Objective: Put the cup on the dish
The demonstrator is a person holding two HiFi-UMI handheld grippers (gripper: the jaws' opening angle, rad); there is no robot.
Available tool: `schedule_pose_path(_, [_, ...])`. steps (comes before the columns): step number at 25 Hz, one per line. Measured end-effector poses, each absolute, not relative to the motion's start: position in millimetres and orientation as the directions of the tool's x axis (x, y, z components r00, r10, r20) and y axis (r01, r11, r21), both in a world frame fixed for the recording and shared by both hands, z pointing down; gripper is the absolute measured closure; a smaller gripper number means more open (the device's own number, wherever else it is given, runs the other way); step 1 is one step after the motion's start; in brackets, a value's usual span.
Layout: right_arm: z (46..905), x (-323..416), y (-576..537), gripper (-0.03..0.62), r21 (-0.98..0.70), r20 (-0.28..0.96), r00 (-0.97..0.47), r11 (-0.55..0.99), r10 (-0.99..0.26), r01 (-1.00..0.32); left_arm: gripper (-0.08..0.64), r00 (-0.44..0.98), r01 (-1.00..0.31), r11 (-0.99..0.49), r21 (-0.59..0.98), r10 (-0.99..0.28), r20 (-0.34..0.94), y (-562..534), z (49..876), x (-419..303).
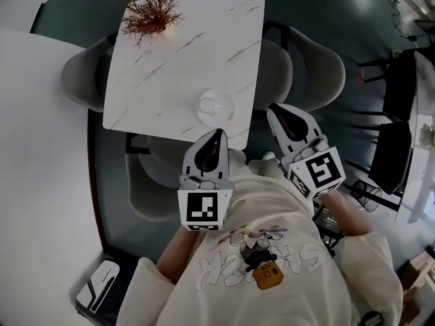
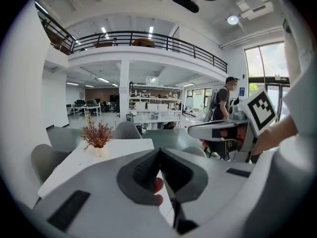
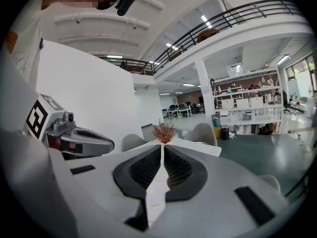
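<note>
In the head view a small white cup stands on a round white dish near the front edge of the white marble table. My left gripper hangs just off that edge, below the dish, its jaws shut with nothing between them. My right gripper is to the right of the table's corner, also shut and empty. In the left gripper view the jaws meet at the tip; in the right gripper view they do too. Neither gripper view shows the cup or the dish.
A dried reddish plant in a small pot stands at the table's far left corner. Grey chairs flank the table, and another sits under its front edge. A white wall runs along the left.
</note>
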State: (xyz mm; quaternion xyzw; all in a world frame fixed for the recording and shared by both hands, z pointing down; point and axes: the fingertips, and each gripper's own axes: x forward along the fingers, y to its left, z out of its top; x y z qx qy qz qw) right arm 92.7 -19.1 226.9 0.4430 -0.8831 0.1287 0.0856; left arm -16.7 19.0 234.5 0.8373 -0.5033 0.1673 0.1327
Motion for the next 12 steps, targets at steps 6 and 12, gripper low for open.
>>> schedule_pose_path(6, [217.3, 105.6, 0.9, 0.586, -0.154, 0.248, -0.593, 0.573, -0.766, -0.805, 0.557, 0.461, -0.88, -0.468, 0.084, -0.796, 0.393, 30.0, 212.1, 3.6])
schedule_pose_path(12, [210.1, 125.2, 19.8, 0.586, -0.117, 0.261, -0.561, 0.551, -0.786, -0.826, 0.557, 0.475, -0.877, -0.459, 0.139, -0.791, 0.386, 47.9, 203.9, 17.7])
